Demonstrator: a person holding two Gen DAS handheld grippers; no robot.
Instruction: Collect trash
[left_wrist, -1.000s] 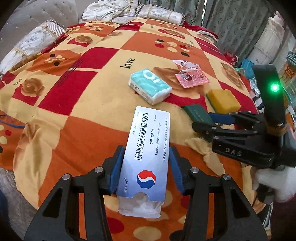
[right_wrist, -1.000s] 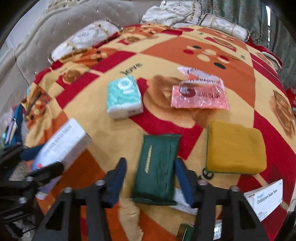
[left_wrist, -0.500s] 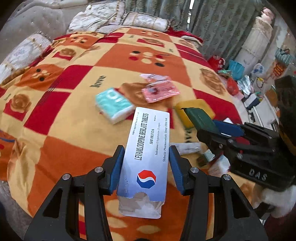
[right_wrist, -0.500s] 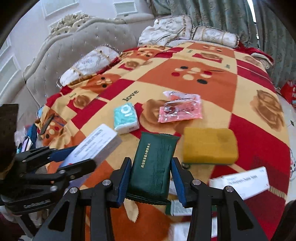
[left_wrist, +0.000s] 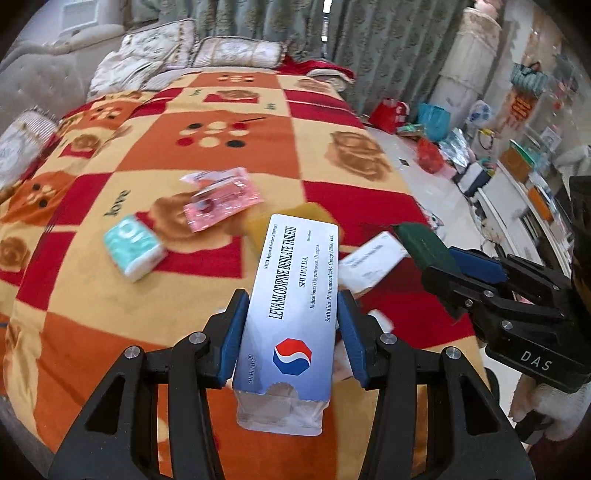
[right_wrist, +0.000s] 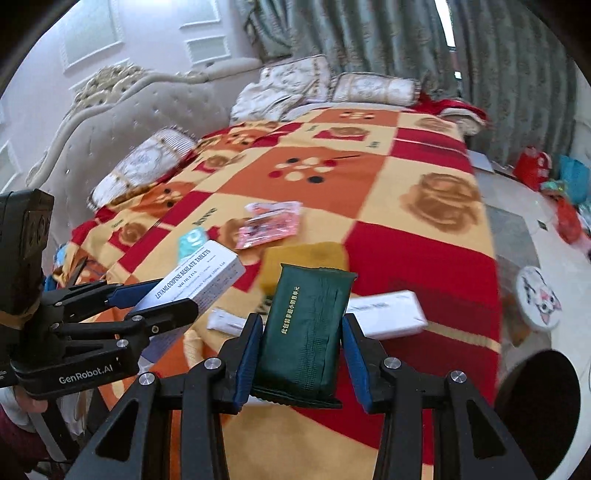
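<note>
My left tool (left_wrist: 288, 328) is clamped on a long white cardboard tablet box with blue print and a red-and-blue emblem (left_wrist: 291, 314), its torn end toward me, held up above the bed. My right tool (right_wrist: 301, 339) is clamped on a flat dark green plastic tissue packet with gold lettering (right_wrist: 304, 328), also lifted clear of the bedding. Under and just past them, on the red, orange and cream checked blanket (left_wrist: 92, 295), lies a second white cardboard box (right_wrist: 388, 314), with a small white wrapper (right_wrist: 225, 321) to its left. Just beyond those sits a yellow rectangular sponge (right_wrist: 306, 258), partly hidden behind what I hold. Farther left is a teal and white soft tissue pack (left_wrist: 133, 251), and beyond the sponge a pink plastic sachet (left_wrist: 221, 199) overlapped by another. At the far end, patterned cream pillows (right_wrist: 373, 88) rest against grey-green curtains (right_wrist: 369, 33), and bags clutter the floor (left_wrist: 417, 177) on the right.
</note>
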